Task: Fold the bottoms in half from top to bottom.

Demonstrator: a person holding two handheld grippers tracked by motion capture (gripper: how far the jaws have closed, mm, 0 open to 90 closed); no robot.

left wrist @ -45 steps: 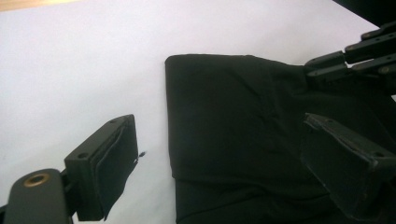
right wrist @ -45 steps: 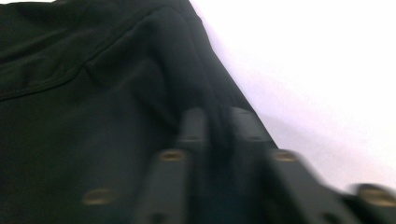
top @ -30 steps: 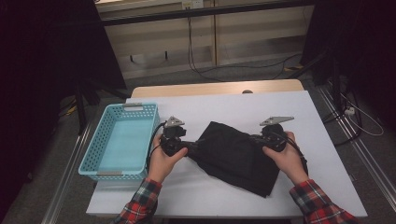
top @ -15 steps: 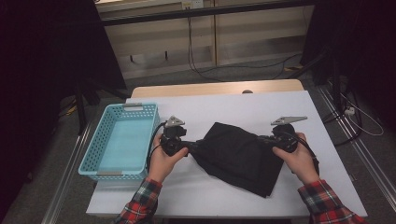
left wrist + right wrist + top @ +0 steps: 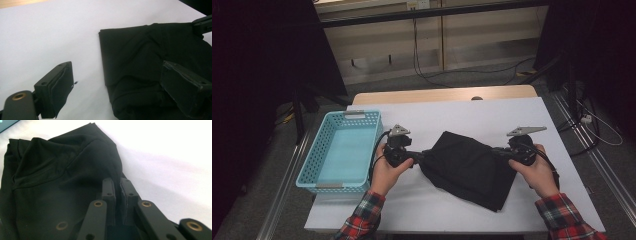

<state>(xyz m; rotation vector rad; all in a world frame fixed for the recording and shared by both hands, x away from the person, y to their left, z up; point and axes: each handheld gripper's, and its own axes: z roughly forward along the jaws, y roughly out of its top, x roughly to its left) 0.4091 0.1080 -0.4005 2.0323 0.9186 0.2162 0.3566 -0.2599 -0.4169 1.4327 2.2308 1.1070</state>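
A black cloth (image 5: 467,167) lies folded and rumpled on the white table (image 5: 452,120). My left gripper (image 5: 417,159) is at its left edge with the jaws wide open. In the left gripper view the cloth (image 5: 140,50) lies between the jaws of the left gripper (image 5: 117,67) and under the right-hand one, unpinched. My right gripper (image 5: 498,151) is at the cloth's right edge. In the right gripper view the right gripper (image 5: 117,182) is shut on a fold of the cloth (image 5: 55,182), which rises in a ridge toward it.
A light blue plastic basket (image 5: 319,150) stands on the table's left side, close beside the left hand. Bare white table lies behind and in front of the cloth. The table's wooden far edge (image 5: 442,95) runs behind, with cables on the floor beyond.
My right gripper has moved to the right with the cloth's edge in it, drawing the cloth out wider. The left gripper has stayed where it was, still open.
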